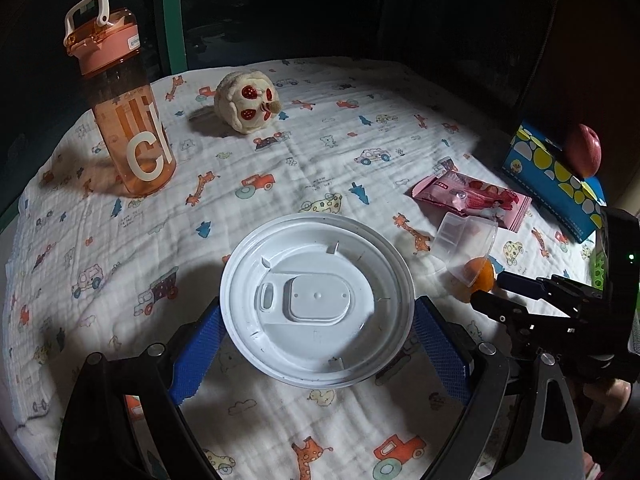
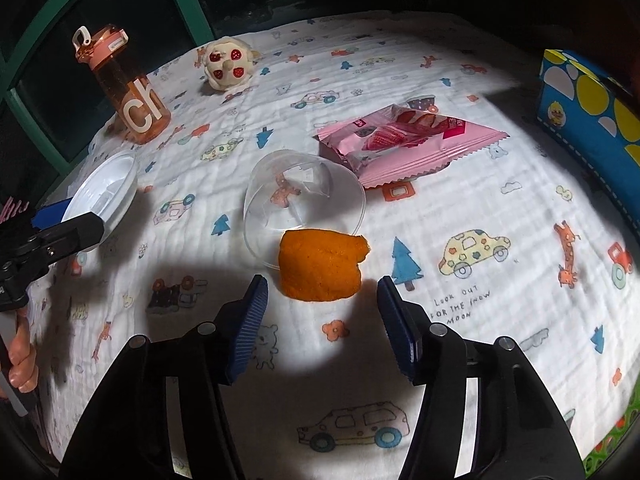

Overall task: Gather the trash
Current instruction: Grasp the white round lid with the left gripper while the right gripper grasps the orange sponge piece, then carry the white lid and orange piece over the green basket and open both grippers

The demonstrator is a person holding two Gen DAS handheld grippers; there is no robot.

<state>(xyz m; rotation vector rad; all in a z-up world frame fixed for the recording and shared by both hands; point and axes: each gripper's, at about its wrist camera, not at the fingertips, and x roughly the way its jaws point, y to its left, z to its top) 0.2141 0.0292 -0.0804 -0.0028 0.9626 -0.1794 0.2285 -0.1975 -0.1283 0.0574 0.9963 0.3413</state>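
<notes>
A white plastic lid [image 1: 316,300] hangs just above the cloth, and my left gripper [image 1: 320,308] is shut on its rim with both blue pads against it. In the right wrist view the lid [image 2: 104,188] shows at the left edge, held by that gripper [image 2: 68,220]. A piece of orange peel [image 2: 320,266] lies on the cloth beside a clear plastic cup [image 2: 296,196] tipped on its side. My right gripper [image 2: 322,284] is open, a pad on either side of the peel's near end without touching it. A pink snack wrapper [image 2: 400,140] lies beyond the cup.
An orange water bottle [image 1: 128,120] stands at the far left, with a plush toy [image 1: 246,100] behind it to the right. A blue spotted box [image 1: 548,176] with a red fruit [image 1: 584,150] on it sits at the right edge. A hand [image 2: 20,360] grips the left tool.
</notes>
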